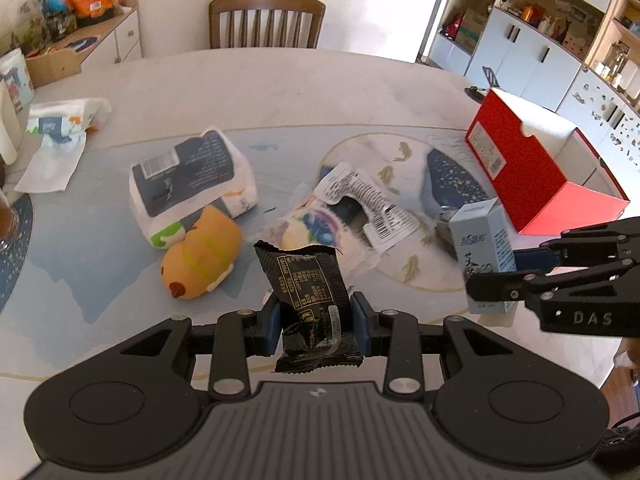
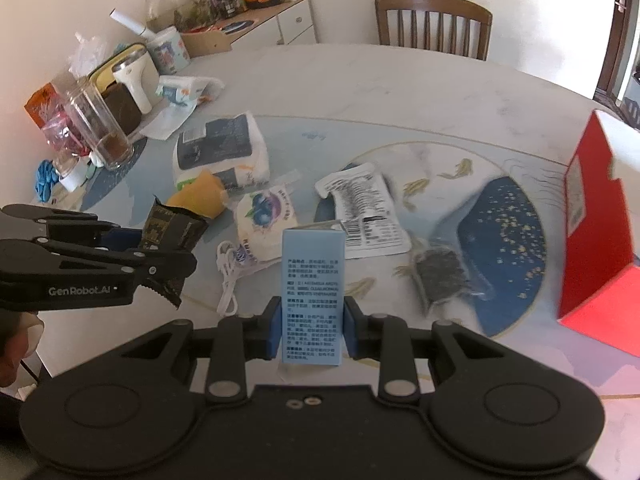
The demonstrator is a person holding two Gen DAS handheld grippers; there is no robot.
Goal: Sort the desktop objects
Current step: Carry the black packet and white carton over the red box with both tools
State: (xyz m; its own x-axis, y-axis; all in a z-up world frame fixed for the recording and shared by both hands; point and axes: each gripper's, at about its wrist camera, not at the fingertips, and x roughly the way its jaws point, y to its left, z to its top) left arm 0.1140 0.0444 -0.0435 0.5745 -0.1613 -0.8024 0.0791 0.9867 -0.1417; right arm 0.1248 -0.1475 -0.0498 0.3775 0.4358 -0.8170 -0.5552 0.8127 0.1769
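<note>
Pale marble table [image 1: 280, 80] with a blue printed mat spreads wide, its far half bare up to one wooden chair [image 1: 266, 20]; clutter crowds the left edge; one open red box [image 1: 532, 168] sits far right near the edge; the left gripper [image 1: 316, 318] is clamped on one black snack packet [image 1: 310, 288], raised off the mat; the right gripper [image 2: 311, 326] pinches one upright pale-blue carton [image 2: 312, 288]; behind lie one yellow duck toy [image 1: 200, 258], one tissue pack [image 1: 184, 176], one blueberry pouch [image 2: 264, 216]
</note>
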